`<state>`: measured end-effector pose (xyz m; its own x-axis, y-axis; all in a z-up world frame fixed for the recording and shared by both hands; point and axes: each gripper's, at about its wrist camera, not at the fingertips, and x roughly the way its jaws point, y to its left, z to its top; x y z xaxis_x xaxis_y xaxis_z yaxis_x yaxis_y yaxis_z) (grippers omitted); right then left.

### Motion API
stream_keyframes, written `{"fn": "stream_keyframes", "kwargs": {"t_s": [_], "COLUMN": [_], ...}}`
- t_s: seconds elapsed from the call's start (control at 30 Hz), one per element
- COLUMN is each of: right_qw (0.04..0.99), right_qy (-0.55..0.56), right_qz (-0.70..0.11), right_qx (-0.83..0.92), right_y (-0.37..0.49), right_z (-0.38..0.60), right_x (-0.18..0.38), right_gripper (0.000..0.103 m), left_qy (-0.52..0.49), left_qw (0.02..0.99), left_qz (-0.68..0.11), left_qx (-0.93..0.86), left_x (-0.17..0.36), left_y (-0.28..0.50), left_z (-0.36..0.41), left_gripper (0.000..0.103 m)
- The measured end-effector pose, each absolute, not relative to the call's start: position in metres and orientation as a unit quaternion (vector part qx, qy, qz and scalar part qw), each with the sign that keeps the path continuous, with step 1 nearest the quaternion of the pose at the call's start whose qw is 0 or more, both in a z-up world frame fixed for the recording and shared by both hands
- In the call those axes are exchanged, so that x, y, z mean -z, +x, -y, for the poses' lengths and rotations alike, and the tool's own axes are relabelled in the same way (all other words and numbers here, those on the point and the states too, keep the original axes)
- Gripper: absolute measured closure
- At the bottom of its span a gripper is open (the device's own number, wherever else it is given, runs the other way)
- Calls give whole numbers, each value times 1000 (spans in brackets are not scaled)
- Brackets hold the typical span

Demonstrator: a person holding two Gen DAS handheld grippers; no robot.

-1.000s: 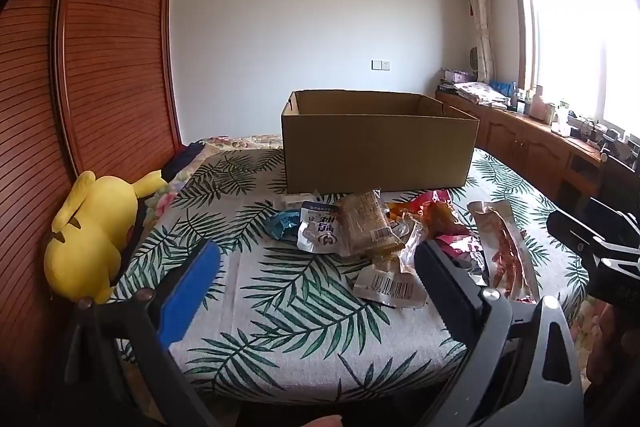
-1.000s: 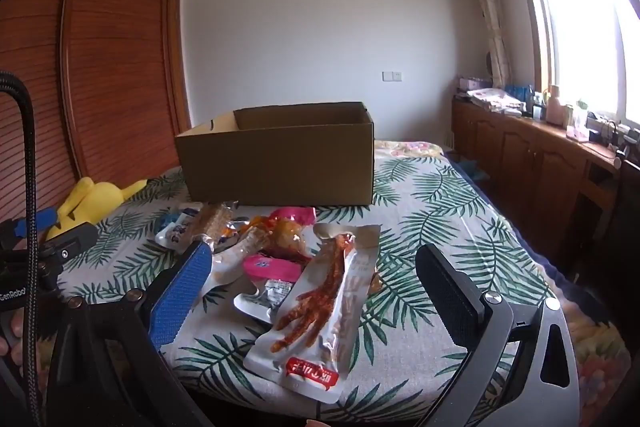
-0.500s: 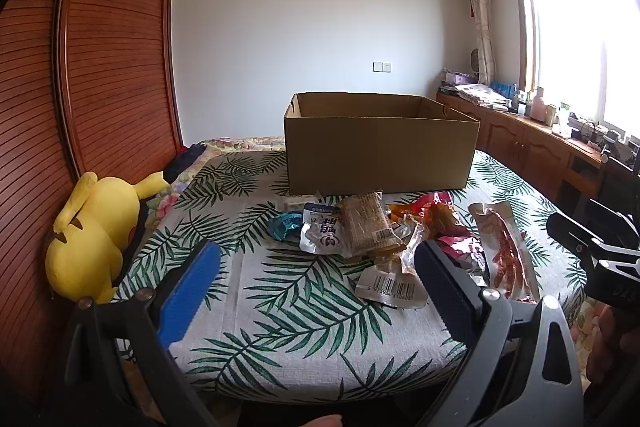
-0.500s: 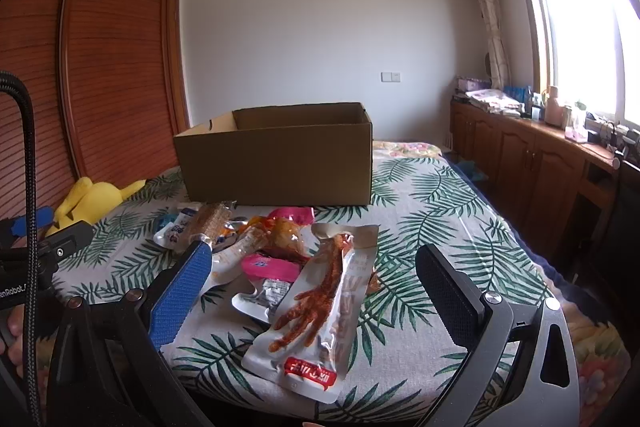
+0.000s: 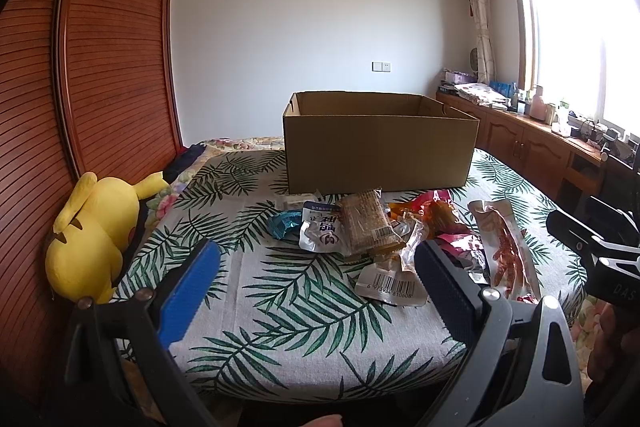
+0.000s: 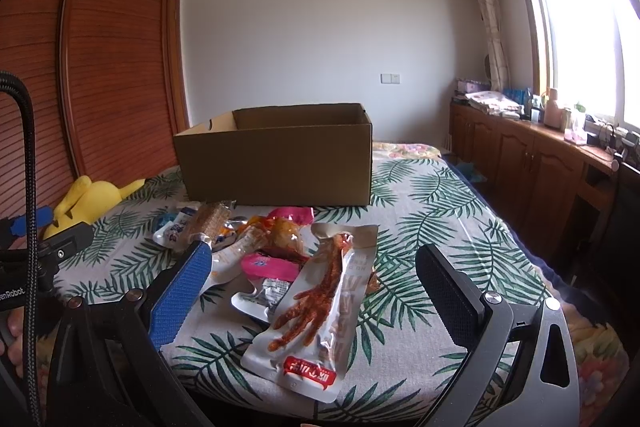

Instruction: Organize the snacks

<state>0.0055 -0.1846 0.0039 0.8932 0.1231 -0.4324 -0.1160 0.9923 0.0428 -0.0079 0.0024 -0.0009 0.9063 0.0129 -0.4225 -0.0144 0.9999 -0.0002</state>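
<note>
A pile of snack packets [image 5: 372, 231] lies on the leaf-print bed cover, in front of an open cardboard box [image 5: 380, 143]. The same cardboard box [image 6: 276, 155] shows in the right wrist view. A long silver packet with a chicken foot [image 6: 320, 303] lies nearest my right gripper [image 6: 316, 295], which is open and hovers over it. My left gripper [image 5: 316, 287] is open above the bare cover, left of a barcode packet [image 5: 390, 283]. Both hold nothing.
A yellow plush toy [image 5: 94, 235] lies at the bed's left edge by the wooden wardrobe [image 5: 80, 67]. Low wooden cabinets [image 6: 532, 163] with clutter run along the right wall under the window. The bed's front edge is close below both grippers.
Both views have crept slightly forward and to the left; the snacks and box have not moved. Both grippers stay open.
</note>
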Motion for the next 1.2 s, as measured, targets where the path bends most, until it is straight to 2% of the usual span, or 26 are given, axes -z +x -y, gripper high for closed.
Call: {"fn": "stream_keyframes", "kwargs": {"t_s": [1.2], "right_qw": [973], "right_qy": [5], "right_qz": [-223], "right_qx": [-64], "right_y": [6], "right_z": [181], "right_x": [-5], "right_gripper": [0], "left_qy": [-3], "left_qw": [978], "left_qz": [-211], "left_qx": [-3], "left_x": [-5], "left_y": [-10], "left_z": [-5], "left_gripper": [4]}}
